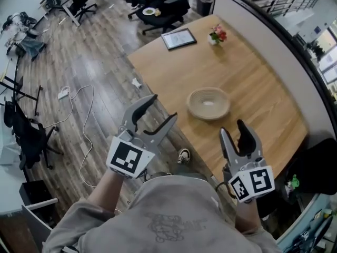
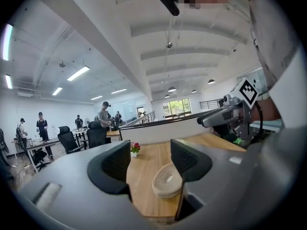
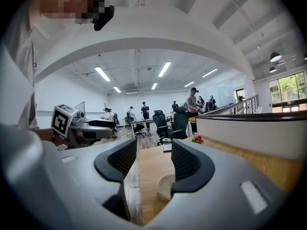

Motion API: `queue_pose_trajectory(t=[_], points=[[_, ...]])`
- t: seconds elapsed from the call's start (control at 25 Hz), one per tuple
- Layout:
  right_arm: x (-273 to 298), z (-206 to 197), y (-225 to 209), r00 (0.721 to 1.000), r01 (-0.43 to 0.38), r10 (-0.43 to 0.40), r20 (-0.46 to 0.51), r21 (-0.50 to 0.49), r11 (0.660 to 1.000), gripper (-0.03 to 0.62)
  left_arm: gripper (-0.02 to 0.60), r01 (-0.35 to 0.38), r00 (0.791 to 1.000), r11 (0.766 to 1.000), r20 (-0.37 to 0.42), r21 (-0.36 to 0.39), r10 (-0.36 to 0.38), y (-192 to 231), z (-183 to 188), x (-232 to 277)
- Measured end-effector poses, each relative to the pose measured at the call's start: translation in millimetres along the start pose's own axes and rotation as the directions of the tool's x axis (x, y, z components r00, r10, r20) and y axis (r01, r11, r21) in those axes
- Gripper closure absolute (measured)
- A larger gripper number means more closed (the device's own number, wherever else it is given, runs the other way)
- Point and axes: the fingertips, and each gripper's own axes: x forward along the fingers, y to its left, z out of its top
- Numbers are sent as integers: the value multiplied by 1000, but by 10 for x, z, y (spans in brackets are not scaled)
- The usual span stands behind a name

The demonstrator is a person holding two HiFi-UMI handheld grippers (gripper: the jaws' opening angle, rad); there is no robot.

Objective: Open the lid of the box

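Observation:
A round woven box (image 1: pixel 208 103) sits in the middle of the wooden table (image 1: pixel 253 83), its top looking like a shallow dish. My left gripper (image 1: pixel 163 108) hovers off the table's near-left edge, open with nothing between its jaws. My right gripper (image 1: pixel 233 127) hangs over the table's near edge, a little short of the box, and is open and empty too. In the left gripper view the woven box (image 2: pixel 167 180) lies ahead between the jaws of my left gripper (image 2: pixel 150 159), some way off. In the right gripper view the box (image 3: pixel 166 187) is partly hidden behind the right jaw.
A framed picture (image 1: pixel 178 38) and a small flower pot (image 1: pixel 217 35) stand at the table's far end. A curved partition (image 1: pixel 274 30) runs along the table's right side. Office chairs (image 1: pixel 158 4) stand beyond it, a cable (image 1: pixel 79 96) lies on the floor, and people stand far off.

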Motion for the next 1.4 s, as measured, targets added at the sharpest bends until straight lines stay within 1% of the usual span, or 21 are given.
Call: queue_pose_trajectory(t=[0.12,0.36,0.52,0.64,0.68,0.8,0.92,1.0,1.12,1.2,1.28,1.36,1.4], points=[[133,-18,-232,1000,13,-12,-13,16,1000,382,318,-6,1000,1000,-5,30,6,44,-5,225],[295,-13,-464,1000,-2,2,-17,40,999,382,318,4,999,1000,-34,14,-4,132,-24,445],[340,6,-554,1000,12,-11,-10,48,999,382,316,39,998,998,-52,47,-36,140,-75,534],[364,25,-601,1000,31,-31,-8,42,999,382,316,75,997,994,-39,85,-72,170,-52,630],[373,27,-609,999,38,-38,-7,42,998,382,316,88,996,993,-36,84,-85,174,-47,660],[380,18,-636,998,68,-68,-14,41,997,382,311,126,992,991,-17,38,-125,128,-7,727],[402,-51,-651,994,107,-106,-25,45,993,382,308,176,984,984,2,39,-176,102,-2,782],[452,-107,-642,992,119,-117,-42,45,992,382,284,217,976,973,3,81,-218,135,-38,827],[550,-203,-606,990,120,-117,-85,33,992,382,284,273,961,952,-2,137,-275,171,-142,910],[618,-279,-583,987,127,-123,-107,31,991,382,282,320,946,932,-14,171,-322,158,-248,964],[703,-348,-580,984,138,-133,-121,32,990,382,280,371,928,906,-42,202,-370,145,-381,1038],[807,-429,-587,981,147,-141,-136,34,989,382,265,417,909,884,-71,211,-411,149,-553,1146],[858,-488,-585,978,152,-145,-149,37,988,382,262,435,900,879,-84,193,-427,156,-662,1202]])
